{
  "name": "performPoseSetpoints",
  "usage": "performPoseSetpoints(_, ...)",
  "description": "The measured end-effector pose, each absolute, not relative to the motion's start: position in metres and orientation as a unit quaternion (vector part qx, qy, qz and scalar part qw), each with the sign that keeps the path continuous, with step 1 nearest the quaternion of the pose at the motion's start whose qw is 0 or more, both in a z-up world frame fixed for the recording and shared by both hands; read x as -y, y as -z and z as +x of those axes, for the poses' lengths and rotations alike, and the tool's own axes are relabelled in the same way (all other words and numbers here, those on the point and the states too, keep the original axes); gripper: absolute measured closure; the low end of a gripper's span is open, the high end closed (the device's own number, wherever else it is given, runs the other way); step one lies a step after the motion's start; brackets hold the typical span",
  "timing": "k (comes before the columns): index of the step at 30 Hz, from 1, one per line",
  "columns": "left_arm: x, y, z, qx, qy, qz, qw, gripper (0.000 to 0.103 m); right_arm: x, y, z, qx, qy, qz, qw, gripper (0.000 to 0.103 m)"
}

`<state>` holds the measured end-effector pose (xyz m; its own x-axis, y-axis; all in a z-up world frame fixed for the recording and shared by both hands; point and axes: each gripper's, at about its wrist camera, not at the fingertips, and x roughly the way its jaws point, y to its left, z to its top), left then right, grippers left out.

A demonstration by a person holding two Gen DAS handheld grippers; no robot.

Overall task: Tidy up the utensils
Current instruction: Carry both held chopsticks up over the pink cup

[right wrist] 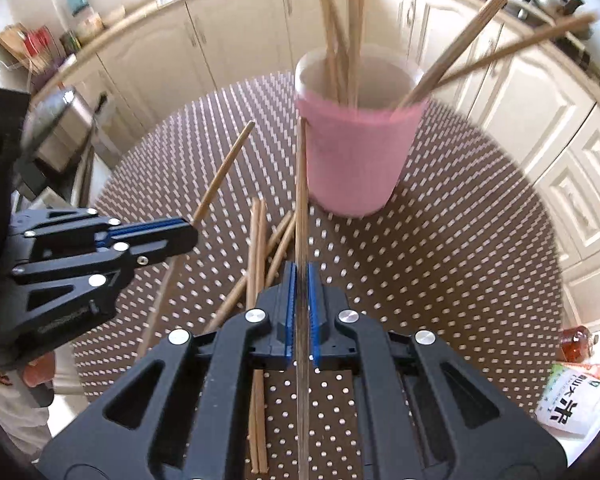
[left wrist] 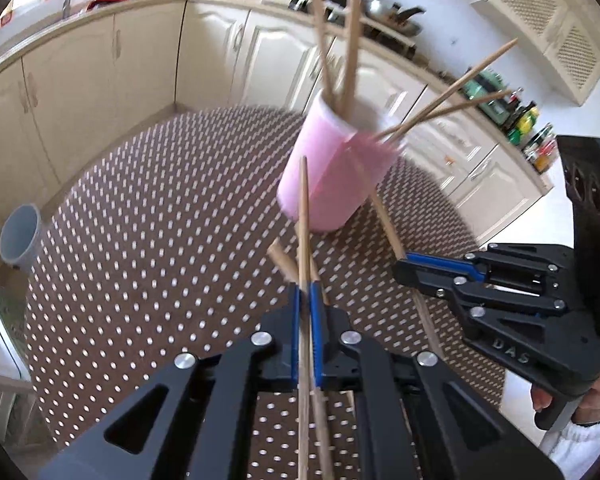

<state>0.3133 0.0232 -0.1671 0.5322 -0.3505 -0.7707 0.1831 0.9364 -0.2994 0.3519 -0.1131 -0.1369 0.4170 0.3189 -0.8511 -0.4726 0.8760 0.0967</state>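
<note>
One pink cup (right wrist: 356, 160) stands on the dotted table (right wrist: 460, 260), and four chopsticks (right wrist: 472, 32) lean inside it. Two grippers are up, one chopstick clamped in each: left gripper (left wrist: 305, 292), right gripper (right wrist: 301, 276). About five more chopsticks (right wrist: 256, 248) lie loose on the table. One grey cup (left wrist: 20, 236) sits at the table's left edge.

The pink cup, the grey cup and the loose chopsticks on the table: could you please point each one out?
pink cup (right wrist: 352, 160), right wrist view, on its front wall.
grey cup (left wrist: 20, 236), left wrist view, on its open mouth.
loose chopsticks (right wrist: 257, 248), right wrist view, on one stick's shaft.
</note>
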Motion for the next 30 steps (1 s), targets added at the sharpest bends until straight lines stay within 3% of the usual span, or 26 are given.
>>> performPoseSetpoints(16,-0.005,0.070,0.275,-0.332,0.189,-0.072,0.921,0.097,0.151,0.067,0.308,-0.373,-0.235,-0.043,0.897,0.097)
performPoseSetpoints(30,0.004,0.012,0.312,-0.242,0.178,-0.083,0.950,0.098,0.149,0.011,0.316,-0.293,-0.224,-0.025,0.929,0.097)
